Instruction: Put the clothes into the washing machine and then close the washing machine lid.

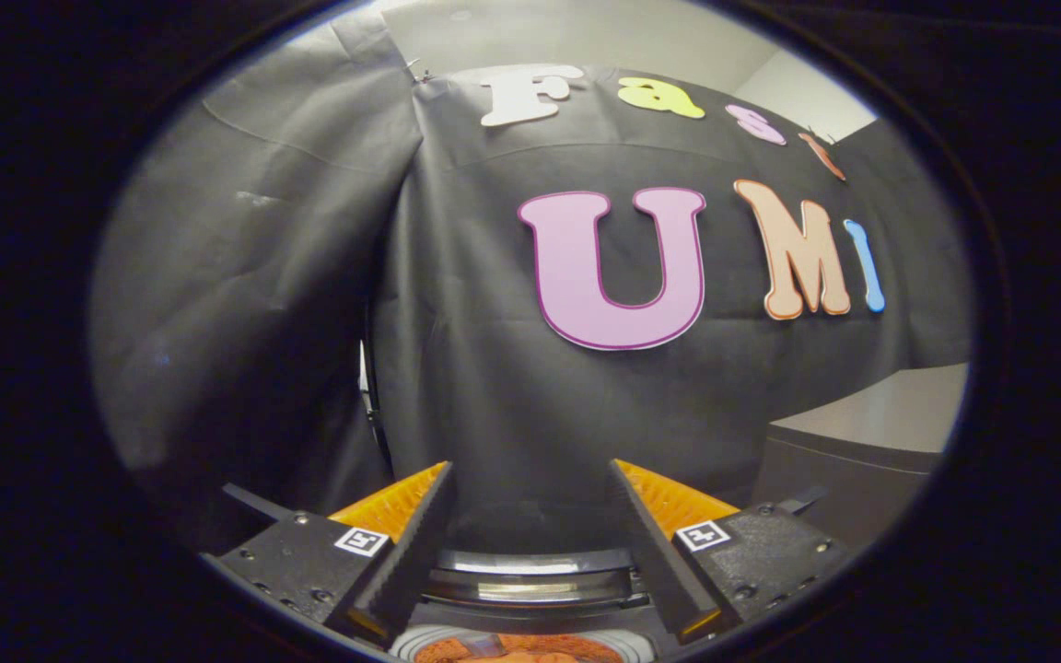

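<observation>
Cam rides gripper, faces booth wall close.

Matt black cloth wall; glossy metal-looking washing machine rim; ribbed tongs fingers.

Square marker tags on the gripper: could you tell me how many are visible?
2: one marker tag beside the left finger, one marker tag beside the right finger. The gripper is open, holding nothing. Others may be hidden.

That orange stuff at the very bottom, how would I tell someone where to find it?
Start at the black cloth wall and drop to the open tongs, which hold nothing. Between them, lower down, lies a curved shiny rim. Just below it a white ring frames the orange, crumpled-looking material, the one warm, mottled patch among smooth metal and black.
</observation>
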`<act>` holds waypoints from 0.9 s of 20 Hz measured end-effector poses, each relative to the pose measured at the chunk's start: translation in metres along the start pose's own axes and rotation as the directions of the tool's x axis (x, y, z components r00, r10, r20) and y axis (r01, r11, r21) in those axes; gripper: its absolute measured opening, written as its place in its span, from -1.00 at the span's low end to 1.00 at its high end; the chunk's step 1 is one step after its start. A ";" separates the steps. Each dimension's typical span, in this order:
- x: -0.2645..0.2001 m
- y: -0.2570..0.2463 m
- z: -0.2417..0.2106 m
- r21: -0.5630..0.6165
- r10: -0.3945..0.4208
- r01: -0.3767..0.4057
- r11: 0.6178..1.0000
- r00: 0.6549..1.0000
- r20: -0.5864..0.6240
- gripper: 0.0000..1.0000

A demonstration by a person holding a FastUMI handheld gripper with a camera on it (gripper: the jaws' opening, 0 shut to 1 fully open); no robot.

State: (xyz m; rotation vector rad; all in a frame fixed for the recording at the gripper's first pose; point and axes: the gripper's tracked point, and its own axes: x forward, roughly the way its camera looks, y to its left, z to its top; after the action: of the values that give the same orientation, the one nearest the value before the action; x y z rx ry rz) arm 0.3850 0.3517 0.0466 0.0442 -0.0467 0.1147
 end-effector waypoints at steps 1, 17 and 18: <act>0.000 0.000 -0.001 0.005 0.000 0.000 1.000 1.000 -0.001 0.96; -0.026 0.002 -0.009 -0.001 0.015 -0.015 1.000 1.000 0.008 0.95; -0.028 0.002 -0.010 0.001 0.017 -0.017 1.000 1.000 0.010 0.95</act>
State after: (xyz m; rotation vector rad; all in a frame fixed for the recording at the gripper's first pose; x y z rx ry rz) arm 0.3576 0.3513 0.0356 0.0458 -0.0573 0.1314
